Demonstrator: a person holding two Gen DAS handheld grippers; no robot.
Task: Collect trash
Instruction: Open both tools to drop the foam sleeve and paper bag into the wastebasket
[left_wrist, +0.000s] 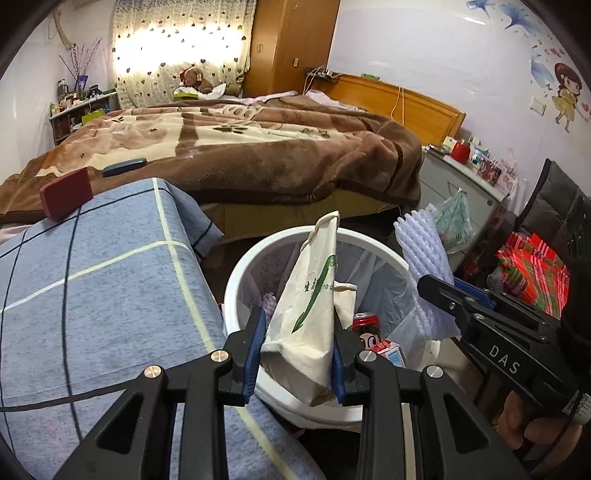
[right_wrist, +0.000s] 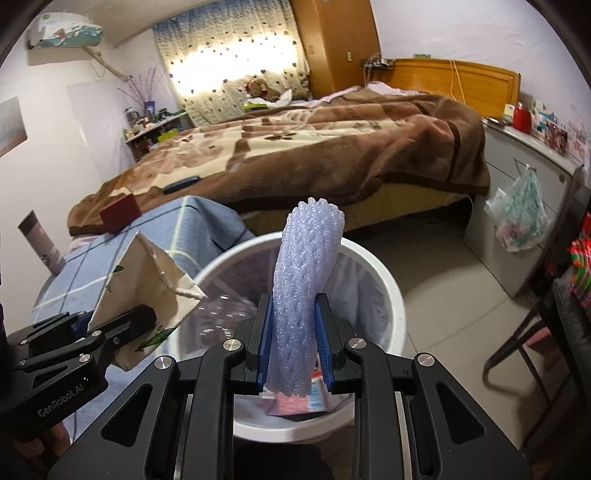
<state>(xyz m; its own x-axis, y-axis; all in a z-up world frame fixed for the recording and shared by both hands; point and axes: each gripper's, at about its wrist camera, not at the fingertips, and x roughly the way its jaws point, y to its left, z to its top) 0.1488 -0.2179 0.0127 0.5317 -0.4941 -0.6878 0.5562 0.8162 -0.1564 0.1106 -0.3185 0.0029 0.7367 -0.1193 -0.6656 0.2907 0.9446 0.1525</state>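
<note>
My left gripper is shut on a crumpled white paper bag with green print, held over the near rim of the white trash bin. My right gripper is shut on a pale purple foam net sleeve, held upright over the same bin. The bin has a clear liner and holds a red can and a small carton. The right gripper with the foam sleeve shows at the right of the left wrist view; the left gripper with the bag shows at the left of the right wrist view.
A stool or bench with a blue checked cover stands left of the bin. Behind it is a bed with a brown blanket, a red box and a dark remote. A grey cabinet with a hanging plastic bag and a dark chair are to the right.
</note>
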